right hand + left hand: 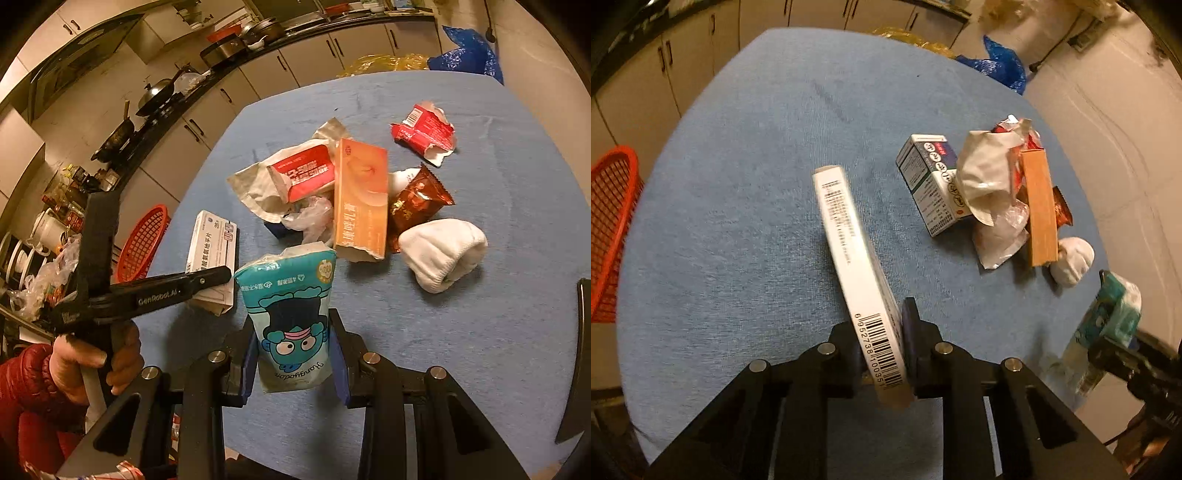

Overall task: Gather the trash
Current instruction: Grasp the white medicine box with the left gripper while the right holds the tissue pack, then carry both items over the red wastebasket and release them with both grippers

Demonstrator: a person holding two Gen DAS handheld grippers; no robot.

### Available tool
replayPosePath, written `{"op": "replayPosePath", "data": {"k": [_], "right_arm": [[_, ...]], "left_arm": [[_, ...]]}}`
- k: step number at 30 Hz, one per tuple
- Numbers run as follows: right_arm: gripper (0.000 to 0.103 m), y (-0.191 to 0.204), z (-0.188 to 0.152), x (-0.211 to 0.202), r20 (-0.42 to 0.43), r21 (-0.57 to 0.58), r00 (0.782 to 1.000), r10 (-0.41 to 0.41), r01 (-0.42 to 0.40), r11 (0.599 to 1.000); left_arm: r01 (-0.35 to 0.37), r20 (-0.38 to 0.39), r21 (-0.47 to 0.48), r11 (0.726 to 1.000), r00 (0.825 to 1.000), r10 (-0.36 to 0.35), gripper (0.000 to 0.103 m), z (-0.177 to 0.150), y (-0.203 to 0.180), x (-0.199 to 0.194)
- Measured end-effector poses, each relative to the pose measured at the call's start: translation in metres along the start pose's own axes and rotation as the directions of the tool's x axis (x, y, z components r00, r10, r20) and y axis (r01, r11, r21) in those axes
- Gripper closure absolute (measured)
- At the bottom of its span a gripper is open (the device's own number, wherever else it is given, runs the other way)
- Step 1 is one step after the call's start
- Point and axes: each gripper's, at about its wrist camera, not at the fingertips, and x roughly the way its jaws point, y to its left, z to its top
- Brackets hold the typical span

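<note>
My left gripper (pixel 882 343) is shut on the barcode end of a flat white box (pixel 849 251), which sticks out over the blue table (pixel 738 184). In the right wrist view the same box (pixel 214 251) shows at the left gripper's (pixel 218 277) tip. My right gripper (pixel 293 332) is shut on a teal tissue pack (pixel 295 295) with a cartoon face, held above the table. The trash pile lies beyond: an orange box (pixel 360 199), a red-and-white wrapper (pixel 303 173), a brown snack packet (pixel 417 203), a torn red wrapper (pixel 424 133), a white sock (pixel 443 251) and a green-and-white box (pixel 927 181).
A red mesh basket (pixel 144 240) stands off the table's left edge, also at the left rim of the left wrist view, red basket (pixel 609 229). A hand (pixel 92 362) in a red sleeve holds the left gripper's handle. Kitchen counters and cabinets line the back; a blue bag (pixel 469 51) lies beyond the table.
</note>
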Motion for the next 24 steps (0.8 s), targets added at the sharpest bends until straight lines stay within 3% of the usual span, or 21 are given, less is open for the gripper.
{"op": "replayPosePath", "data": {"k": [6, 12, 24], "right_arm": [[0.066, 0.02, 0.005, 0.01, -0.006, -0.035, 1.0, 0.02, -0.02, 0.999], [0.066, 0.044, 0.011, 0.021, -0.008, -0.063, 0.999, 0.031, -0.031, 0.998], [0.066, 0.08, 0.02, 0.035, -0.021, -0.119, 0.998, 0.051, -0.053, 0.992]], "left_arm": [[-0.076, 0.108, 0.073, 0.994, 0.992, 0.067, 0.089, -0.011, -0.001, -0.034], [-0.169, 0.216, 0.128, 0.977, 0.966, 0.139, 0.088, -0.016, 0.002, -0.071], [-0.24, 0.276, 0.109, 0.965, 0.939, 0.203, 0.088, -0.024, 0.032, -0.1]]}}
